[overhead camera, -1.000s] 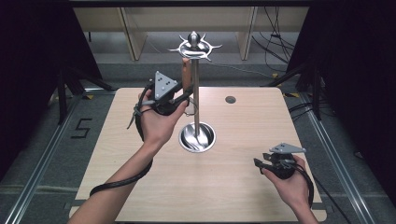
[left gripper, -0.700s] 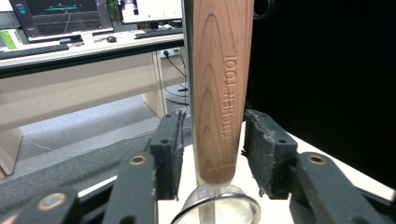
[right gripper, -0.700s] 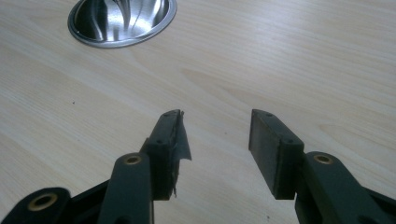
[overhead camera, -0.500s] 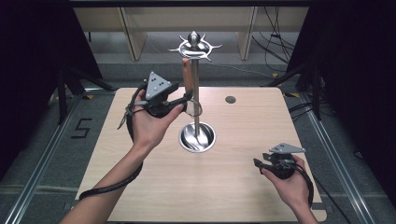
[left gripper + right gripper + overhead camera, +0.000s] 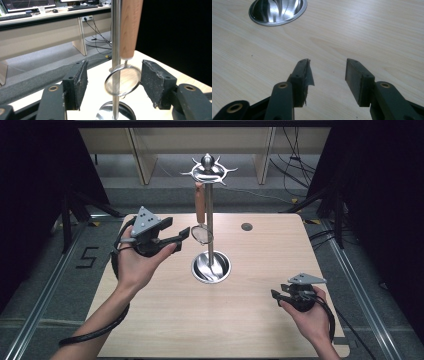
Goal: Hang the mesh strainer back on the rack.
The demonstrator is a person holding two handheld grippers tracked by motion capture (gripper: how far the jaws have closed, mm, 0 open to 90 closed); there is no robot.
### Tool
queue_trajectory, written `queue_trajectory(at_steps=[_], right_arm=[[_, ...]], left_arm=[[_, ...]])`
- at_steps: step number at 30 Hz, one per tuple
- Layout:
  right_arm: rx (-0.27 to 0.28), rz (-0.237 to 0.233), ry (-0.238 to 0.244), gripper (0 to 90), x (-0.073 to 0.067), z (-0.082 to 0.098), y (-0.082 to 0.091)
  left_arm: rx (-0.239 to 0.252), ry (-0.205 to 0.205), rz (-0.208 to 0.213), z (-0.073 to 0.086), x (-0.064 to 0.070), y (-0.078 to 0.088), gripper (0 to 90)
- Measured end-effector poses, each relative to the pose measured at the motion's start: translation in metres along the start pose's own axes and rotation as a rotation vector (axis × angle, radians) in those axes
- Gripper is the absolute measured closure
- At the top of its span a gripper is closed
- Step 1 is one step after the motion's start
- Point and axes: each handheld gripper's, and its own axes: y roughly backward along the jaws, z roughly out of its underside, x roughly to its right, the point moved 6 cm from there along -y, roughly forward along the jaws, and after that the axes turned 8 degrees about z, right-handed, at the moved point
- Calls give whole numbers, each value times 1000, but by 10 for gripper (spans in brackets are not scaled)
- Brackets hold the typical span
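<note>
Two sets of fingers wide; left gripper (image 5: 186, 233) just opened off wooden-handled wire utensil (image 5: 201, 215) hung on steel stand (image 5: 210, 230); right gripper (image 5: 276, 296) idle; next, withdraw clear.

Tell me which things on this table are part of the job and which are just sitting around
Part of the job:
- wooden-handled strainer, hanging on the rack
- metal rack
- left gripper, jaws just opened, off the strainer

Just about:
- right gripper, open, low over the table
- dark disc at the far edge
</note>
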Motion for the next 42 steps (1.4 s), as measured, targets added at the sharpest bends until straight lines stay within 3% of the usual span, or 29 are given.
queue_trajectory(at_steps=[4,5,8,10,12,15,16,20,25,27,30,31,34,42], right_arm=[[-5,0,-13,546,-1,0,0],[11,6,16,546,1,0,-1],[20,9,29,545,2,-1,-2],[7,10,14,545,0,0,0],[-4,4,-9,545,-1,0,1],[-9,9,-4,545,0,0,1],[9,11,18,545,1,0,0],[-15,12,5,545,0,0,1],[-6,0,-1,545,-2,-1,1],[-2,2,17,545,-1,-1,0],[-8,3,7,544,-2,-1,1],[0,13,26,544,0,-1,0],[4,8,13,544,-1,-1,-1],[4,15,24,545,0,0,-1]], left_arm=[[-14,8,-16,12,-10,13,386],[-20,9,-20,15,-12,16,386],[-27,1,-37,21,-18,21,387],[-36,28,-31,31,-22,27,386],[-40,28,-43,37,-26,31,386],[-41,36,-57,47,-33,39,386],[-40,42,-63,51,-36,42,386],[-44,54,-72,60,-40,49,387],[-73,63,-95,86,-48,62,388],[-69,65,-97,89,-50,64,389],[-92,60,-112,101,-56,70,391],[-79,75,-122,105,-58,71,391],[-104,81,-145,124,-67,75,390],[-143,88,-183,152,-82,83,387]])
